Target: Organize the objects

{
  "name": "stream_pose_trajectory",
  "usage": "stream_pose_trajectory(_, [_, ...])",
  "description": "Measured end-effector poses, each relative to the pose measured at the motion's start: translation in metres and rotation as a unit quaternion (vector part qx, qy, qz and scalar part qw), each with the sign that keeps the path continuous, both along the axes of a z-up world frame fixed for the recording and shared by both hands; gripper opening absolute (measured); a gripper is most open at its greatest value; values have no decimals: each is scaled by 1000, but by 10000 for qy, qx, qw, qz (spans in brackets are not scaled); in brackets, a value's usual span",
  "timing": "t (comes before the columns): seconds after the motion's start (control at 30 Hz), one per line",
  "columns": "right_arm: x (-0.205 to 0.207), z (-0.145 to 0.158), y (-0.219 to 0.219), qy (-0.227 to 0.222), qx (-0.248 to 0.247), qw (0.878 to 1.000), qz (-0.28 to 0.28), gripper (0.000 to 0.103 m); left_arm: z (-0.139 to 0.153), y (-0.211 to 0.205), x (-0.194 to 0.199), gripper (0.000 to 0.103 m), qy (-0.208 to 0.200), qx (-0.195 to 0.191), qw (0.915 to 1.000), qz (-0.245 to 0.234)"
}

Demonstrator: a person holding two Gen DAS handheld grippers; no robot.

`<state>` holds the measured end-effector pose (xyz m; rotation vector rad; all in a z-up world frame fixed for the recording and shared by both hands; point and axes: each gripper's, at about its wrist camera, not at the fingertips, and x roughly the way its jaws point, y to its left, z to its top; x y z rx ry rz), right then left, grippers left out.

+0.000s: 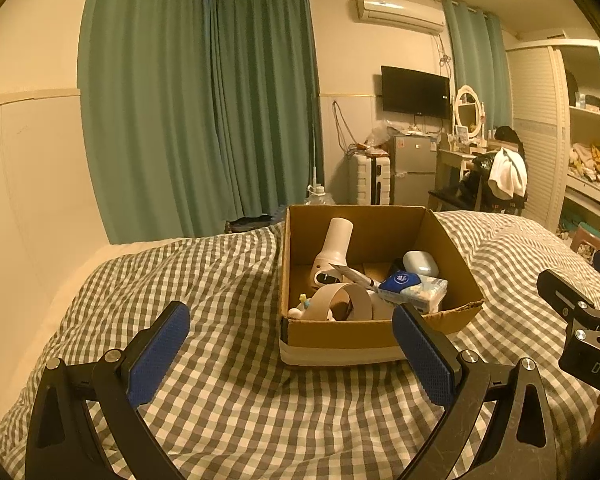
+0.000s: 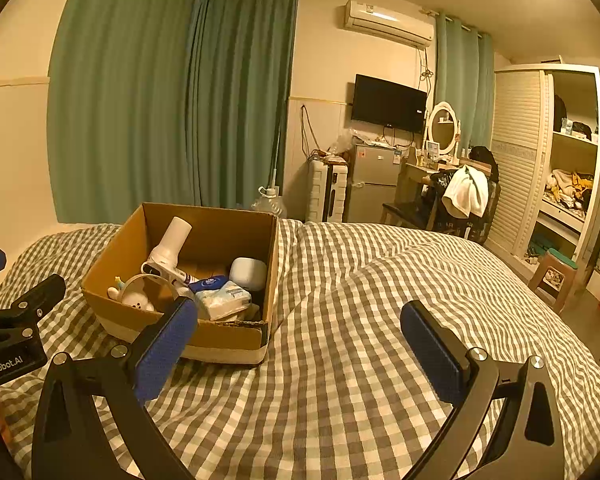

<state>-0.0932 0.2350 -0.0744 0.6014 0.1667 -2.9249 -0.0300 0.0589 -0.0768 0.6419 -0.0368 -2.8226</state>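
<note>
An open cardboard box [image 1: 452, 240] stands on the checked bedspread [image 1: 228, 280]; it also shows in the right wrist view [image 2: 112, 248]. Inside lie a white hair dryer [image 1: 334, 248], a roll of tape [image 1: 340, 300], a tissue pack [image 1: 414, 288], a pale blue case [image 1: 420, 264] and a small white toy [image 2: 140, 300]. My left gripper [image 1: 292, 332] is open and empty, just in front of the box. My right gripper [image 2: 300, 332] is open and empty over bare bedspread, to the right of the box [image 2: 268, 264].
Green curtains [image 1: 200, 112] hang behind the bed. A suitcase [image 1: 370, 178], a small fridge [image 1: 414, 168], a dressing table with a chair [image 1: 496, 176] and an open wardrobe [image 1: 580, 140] stand at the far right. A stool [image 2: 552, 276] stands beside the bed.
</note>
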Motion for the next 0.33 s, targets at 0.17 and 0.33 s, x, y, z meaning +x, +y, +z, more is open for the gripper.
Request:
stream_pose_trajectory(0.17, [0,0,0,-3,3,10000,-2,102,-1,-2,0,103,-18,30,10000,26])
stream_pose_trajectory(0.33, [-1,-1,-1,-18,4,10000,-7,102,-1,-2,1,103,9,35,10000,-12])
